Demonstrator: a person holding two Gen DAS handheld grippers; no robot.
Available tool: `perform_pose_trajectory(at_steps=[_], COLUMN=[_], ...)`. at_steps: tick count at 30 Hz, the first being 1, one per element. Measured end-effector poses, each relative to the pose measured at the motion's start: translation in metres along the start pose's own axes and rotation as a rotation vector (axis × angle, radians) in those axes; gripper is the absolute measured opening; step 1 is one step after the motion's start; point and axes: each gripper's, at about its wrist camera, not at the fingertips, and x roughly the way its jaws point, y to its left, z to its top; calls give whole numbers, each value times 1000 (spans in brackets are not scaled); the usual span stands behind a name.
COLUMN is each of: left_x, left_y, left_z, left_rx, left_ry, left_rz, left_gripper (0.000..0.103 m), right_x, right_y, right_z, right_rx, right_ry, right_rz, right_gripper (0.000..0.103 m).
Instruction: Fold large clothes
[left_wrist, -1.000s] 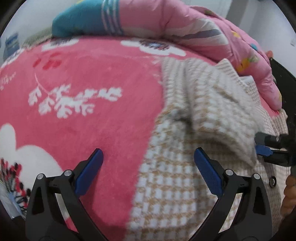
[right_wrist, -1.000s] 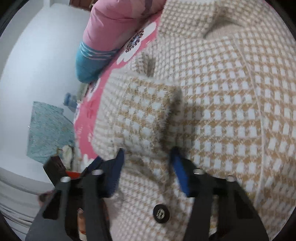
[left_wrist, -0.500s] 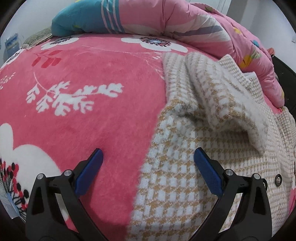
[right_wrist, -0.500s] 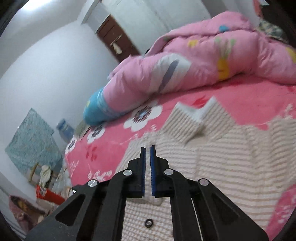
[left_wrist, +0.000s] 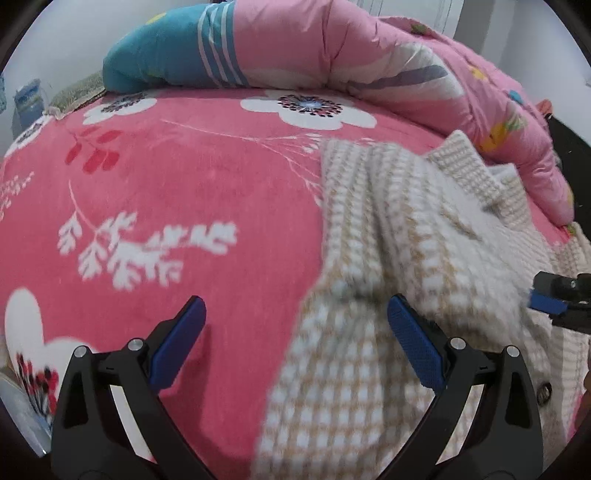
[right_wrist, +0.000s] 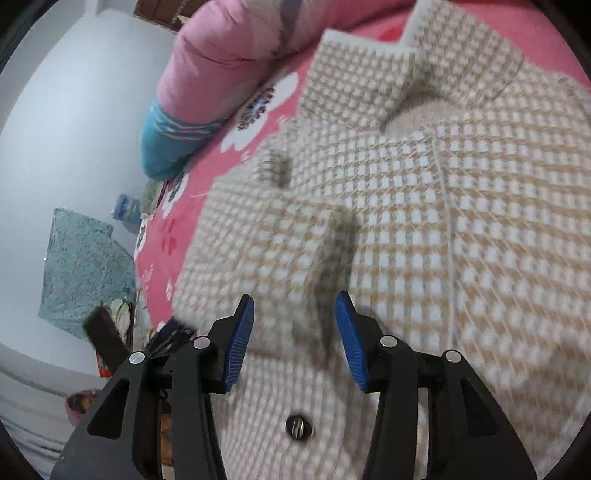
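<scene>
Checked beige jacket (right_wrist: 424, 221) flat on pink floral blanket (left_wrist: 166, 192); left gripper (left_wrist: 295, 332) wide, empty, straddling jacket edge; right gripper (right_wrist: 295, 332) opening over folded sleeve (right_wrist: 295, 236), nothing pinched

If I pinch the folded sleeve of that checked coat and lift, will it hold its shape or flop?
It will probably flop: the checked coat drapes in soft folds on the pink blanket. Its fuzzy thick knit suggests fair weight and decent grip for the pads. The right gripper, jaws opening above the sleeve, pinches nothing yet.
</scene>
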Motion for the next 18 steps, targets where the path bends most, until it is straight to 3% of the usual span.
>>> perform_pose_trajectory(at_steps=[3, 5, 6, 7, 11, 15, 18], left_x=[23, 26, 25, 25, 24, 24, 23], left_y=[3, 6, 6, 6, 6, 4, 7], left_z=[0, -4, -4, -4, -7, -6, -8], left_rx=[-15, -22, -18, -16, -13, -11, -18], left_ry=[76, 60, 53, 52, 44, 42, 42], left_rz=[14, 5, 6, 6, 7, 8, -2], left_gripper=[95, 96, 96, 96, 96, 96, 96], right_x=[21, 22, 21, 18, -20, -86, -134], right_y=[-4, -2, -1, 0, 18, 37, 38], right_z=[2, 2, 1, 0, -1, -2, 1], right_rx=[13, -16, -25, -29, -100, -158, -176], right_ry=[30, 17, 9, 2, -107, -256, -354], right_rz=[21, -5, -15, -7, -34, -7, -35], right_gripper=[44, 31, 17, 11, 8, 8, 8])
